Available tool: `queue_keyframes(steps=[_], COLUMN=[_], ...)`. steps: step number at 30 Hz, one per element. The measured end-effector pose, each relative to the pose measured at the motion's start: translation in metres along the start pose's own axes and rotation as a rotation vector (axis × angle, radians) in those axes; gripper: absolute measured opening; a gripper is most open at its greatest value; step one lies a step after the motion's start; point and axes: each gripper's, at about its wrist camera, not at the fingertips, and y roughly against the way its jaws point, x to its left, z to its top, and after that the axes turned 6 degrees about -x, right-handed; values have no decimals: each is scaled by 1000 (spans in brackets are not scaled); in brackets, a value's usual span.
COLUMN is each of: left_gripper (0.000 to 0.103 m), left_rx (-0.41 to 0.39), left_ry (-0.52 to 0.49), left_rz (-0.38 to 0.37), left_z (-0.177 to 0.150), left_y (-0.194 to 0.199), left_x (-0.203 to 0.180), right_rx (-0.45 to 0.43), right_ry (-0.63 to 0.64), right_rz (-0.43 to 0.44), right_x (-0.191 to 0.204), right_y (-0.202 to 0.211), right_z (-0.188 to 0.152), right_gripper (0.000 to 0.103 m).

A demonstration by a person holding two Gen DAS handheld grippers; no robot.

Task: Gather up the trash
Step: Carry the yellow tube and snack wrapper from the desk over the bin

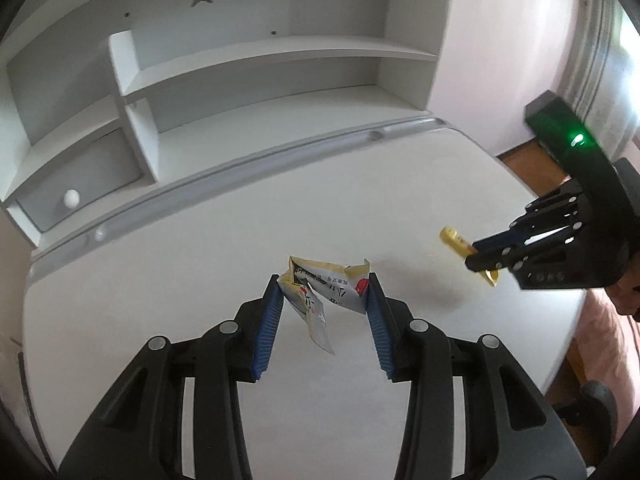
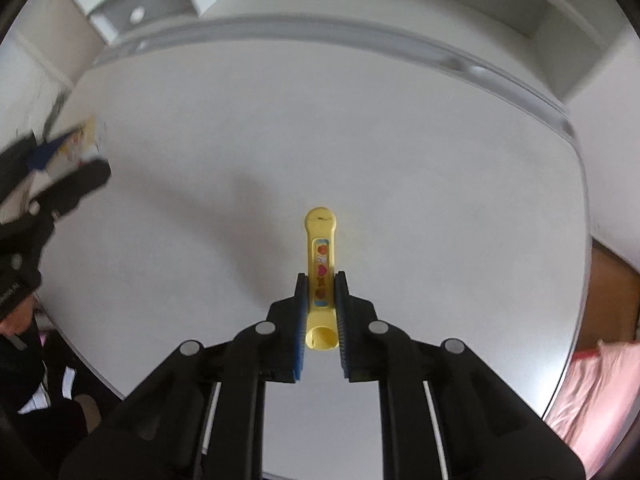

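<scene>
While the left gripper (image 1: 323, 294) is clamping a crumpled snack wrapper (image 1: 326, 290) between its blue pads, jaws partway closed, the packet is hanging clear above the white desk (image 1: 200, 240). Its print is too creased to read. Over on the right, the right gripper (image 2: 321, 292) is pinching a yellow tube (image 2: 321, 264) tightly, jaws nearly together. The tube's far end is pointing at the desk, though contact is hard to judge. Seen from the right wrist, the left gripper is blurring at the frame edge.
</scene>
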Motion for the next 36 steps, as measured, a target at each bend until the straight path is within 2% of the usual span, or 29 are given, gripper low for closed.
queue_keyframes(steps=[3,9,12,16,18,22,25,30,36], left_gripper=[41,41,41,41,41,41,41,41,41], left_rx=[5,16,17,37,44,76,128,228,294], left_ry=[-26,-131,-190,-292,-347,-438,-482,-530,-553], left_rz=[-42,-215,-299,-452,-502,-603,-664,-695,-683], left_z=[-2,2,4,4,-1,-22,-50,-95,-119], left_y=[0,-11,-17,-25,-29,-41,-61,-99,-130], left_x=[-25,-127,-181,-275,-317,-391,-440,-491,-523], right_rx=[-51,-171,-220,-274,-293,-290,-268,-221,-181], right_ry=[-88,-343,-489,-689,-792,-990,-1097,-1194,-1243], right_rz=[-18,-107,-180,-272,-318,-396,-384,-372,-339], right_x=[-29,-115,-157,-210,-228,-250,-257,-268,-279], right_y=[24,81,104,129,133,126,106,66,32], right_z=[-31,-128,-186,-281,-324,-412,-459,-497,-526], right_gripper=[14,14,14,14,14,14,14,14,14])
